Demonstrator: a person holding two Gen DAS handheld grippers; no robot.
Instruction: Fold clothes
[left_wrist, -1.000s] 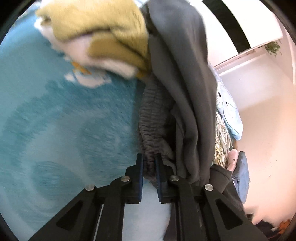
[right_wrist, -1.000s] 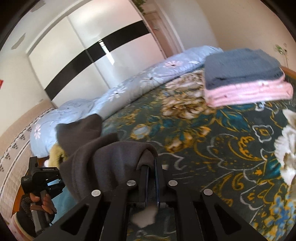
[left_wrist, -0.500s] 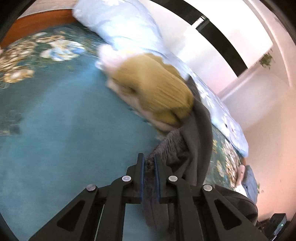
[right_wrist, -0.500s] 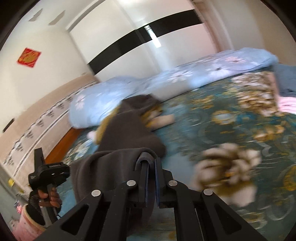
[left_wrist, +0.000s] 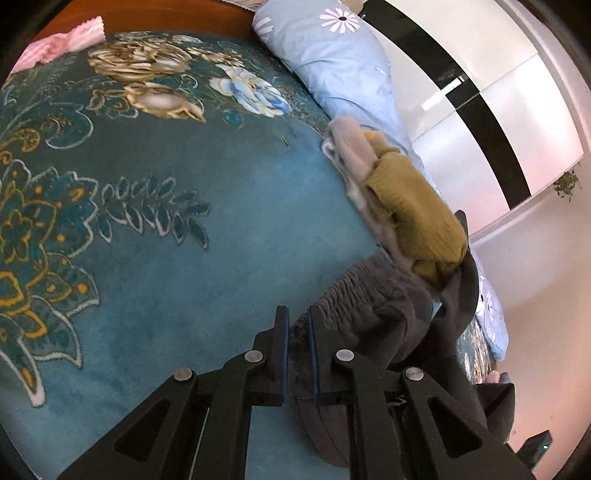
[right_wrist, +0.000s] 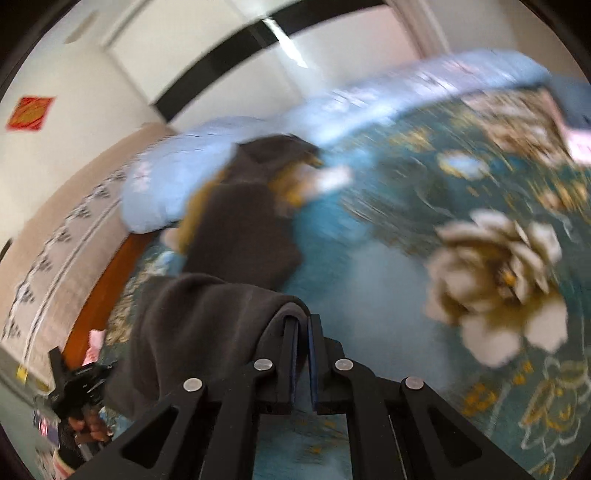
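The left gripper (left_wrist: 296, 325) is seen with its jaws drawn narrow on the gathered, elasticated waistband of the dark grey trousers (left_wrist: 373, 306), whose ribbed puckers are bunched just beyond the blue-edged pads. From that grasp the soft, matte fleece is draped rightward in heavy folds, part of it lifted clear of the bed. The right gripper (right_wrist: 303, 325) is likewise seen pinched nearly closed, a thick rounded fold of the same dark grey trousers (right_wrist: 207, 325) being clamped between its jaws and slung over their left side. The garment is thus held up between the two grippers above the bedspread (left_wrist: 192, 258), a plush teal cover with a short velvety nap, printed with gold and cream flowers and curling leaf outlines. Just beyond the trousers, a mustard knitted garment (left_wrist: 413, 218) with a ribbed texture is heaped on a pale beige garment (left_wrist: 351, 147), both crumpled and touching the grey cloth at its far edge. Farther back, a light blue quilt (left_wrist: 340, 59) with daisy prints is laid in a long smooth roll along the bed's edge. A pink textured cloth (left_wrist: 70, 40) lies at the far corner, by the wooden bed frame. In the right wrist view, much blurred, a hand (right_wrist: 88, 428) on a black handle is made out at lower left. No containers are seen.
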